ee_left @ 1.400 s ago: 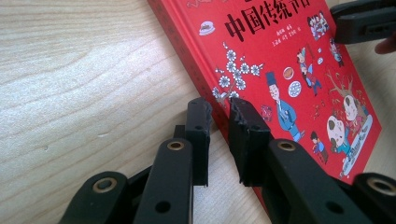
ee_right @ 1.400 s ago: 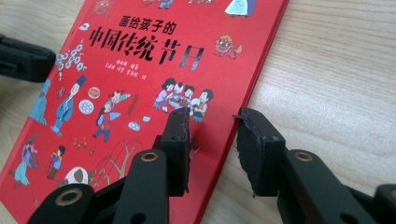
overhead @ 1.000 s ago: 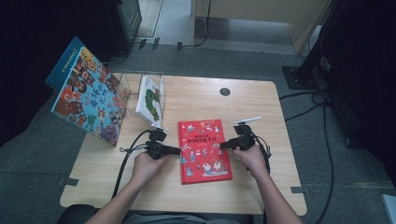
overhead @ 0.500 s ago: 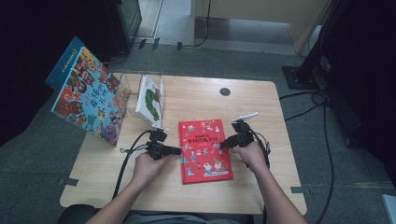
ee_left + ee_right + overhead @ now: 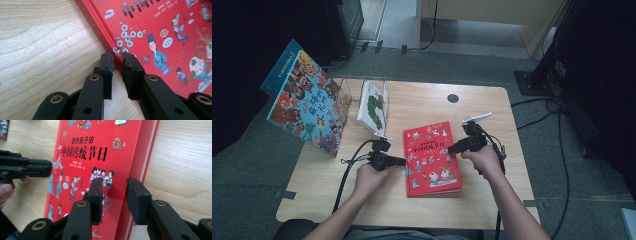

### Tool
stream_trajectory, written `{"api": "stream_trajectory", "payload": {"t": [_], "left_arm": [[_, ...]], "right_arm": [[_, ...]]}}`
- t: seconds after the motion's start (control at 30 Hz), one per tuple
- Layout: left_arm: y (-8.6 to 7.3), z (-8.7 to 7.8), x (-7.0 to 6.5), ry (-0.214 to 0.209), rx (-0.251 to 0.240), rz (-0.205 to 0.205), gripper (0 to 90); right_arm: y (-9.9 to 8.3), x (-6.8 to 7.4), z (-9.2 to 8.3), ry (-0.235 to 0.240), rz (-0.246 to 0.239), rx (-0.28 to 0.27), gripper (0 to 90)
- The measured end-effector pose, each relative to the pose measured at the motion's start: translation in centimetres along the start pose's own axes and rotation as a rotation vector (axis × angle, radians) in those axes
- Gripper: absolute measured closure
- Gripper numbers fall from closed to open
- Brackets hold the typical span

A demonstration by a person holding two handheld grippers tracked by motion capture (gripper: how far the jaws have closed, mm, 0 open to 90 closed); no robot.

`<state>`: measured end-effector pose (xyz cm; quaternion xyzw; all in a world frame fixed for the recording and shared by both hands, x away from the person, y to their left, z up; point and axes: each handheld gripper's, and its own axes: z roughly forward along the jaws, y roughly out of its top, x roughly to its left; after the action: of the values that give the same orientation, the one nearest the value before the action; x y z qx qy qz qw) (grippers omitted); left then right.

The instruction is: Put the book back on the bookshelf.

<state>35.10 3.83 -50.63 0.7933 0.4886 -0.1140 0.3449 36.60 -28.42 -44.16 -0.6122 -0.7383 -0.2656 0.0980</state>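
The left claw (image 5: 401, 161) lies low at the left edge of the red book (image 5: 431, 157), about midway along that edge. In the left gripper view its 2 jaws stand close together with a narrow gap, their tips (image 5: 117, 58) right at the book's spine edge; the spine sits at the gap, but I cannot tell whether the pads press on it. The person's left hand (image 5: 371, 176) holds this gripper from behind, with its cable trailing back toward the counter's near edge.

The right claw (image 5: 453, 148) points in from the right, over the book's right edge near the upper half of the cover. In the right gripper view its jaws are apart with a clear gap (image 5: 113, 188): the left jaw hangs over the cover and the right jaw over the book's outer edge, and nothing is pinched between them. These jaws have just been closing a little, with only the book's edge below them. The right hand (image 5: 484, 159) grips this tool beside the book.

The red book lies flat, cover up, in the middle of the wooden counter (image 5: 422, 102), between the 2 hands. Toward the far left, a green-and-white book (image 5: 373, 107) stands in a clear holder (image 5: 347, 92), and a large colourful picture book (image 5: 307, 102) leans at the counter's left corner.
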Motion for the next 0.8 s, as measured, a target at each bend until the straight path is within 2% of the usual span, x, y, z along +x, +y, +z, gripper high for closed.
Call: {"api": "stream_trajectory", "payload": {"t": [0.1, 0.13, 0.17, 0.43, 0.5, 0.53, 0.6, 0.67, 0.8], "left_arm": [[0.0, 0.1, 0.0, -0.003, -0.003, -0.003, 79.1], [0.0, 0.1, 0.0, -0.003, -0.003, -0.003, 79.2], [0.0, 0.1, 0.0, -0.005, -0.005, -0.005, 79.2], [0.0, 0.1, 0.1, -0.015, -0.006, -0.012, 79.2], [0.0, 0.1, 0.2, -0.018, -0.006, -0.010, 79.2], [0.0, 0.1, 0.2, -0.019, -0.010, -0.012, 78.8], [0.1, 0.0, 0.4, -0.029, -0.014, -0.024, 77.9], [0.1, -0.1, 0.6, -0.044, -0.017, -0.037, 74.6], [0.3, -0.6, 0.8, -0.048, -0.033, -0.044, 72.1]], "right_arm": [[0.8, 1.3, -0.7, 0.049, -0.019, 0.004, 68.5], [0.8, 1.3, -0.7, 0.049, -0.019, 0.004, 68.5], [1.3, 2.7, -0.9, 0.054, -0.050, 0.007, 68.9], [3.9, 7.6, -1.0, 0.059, -0.148, 0.030, 78.7], [4.4, 8.6, -0.8, 0.051, -0.158, 0.043, 79.9], [4.6, 9.1, -0.6, 0.039, -0.155, 0.054, 80.1], [5.0, 9.9, -0.3, 0.010, -0.179, 0.069, 80.2], [5.3, 10.5, -0.2, -0.014, -0.201, 0.081, 81.0], [5.7, 11.1, -0.3, -0.031, -0.212, 0.107, 82.8]]}}
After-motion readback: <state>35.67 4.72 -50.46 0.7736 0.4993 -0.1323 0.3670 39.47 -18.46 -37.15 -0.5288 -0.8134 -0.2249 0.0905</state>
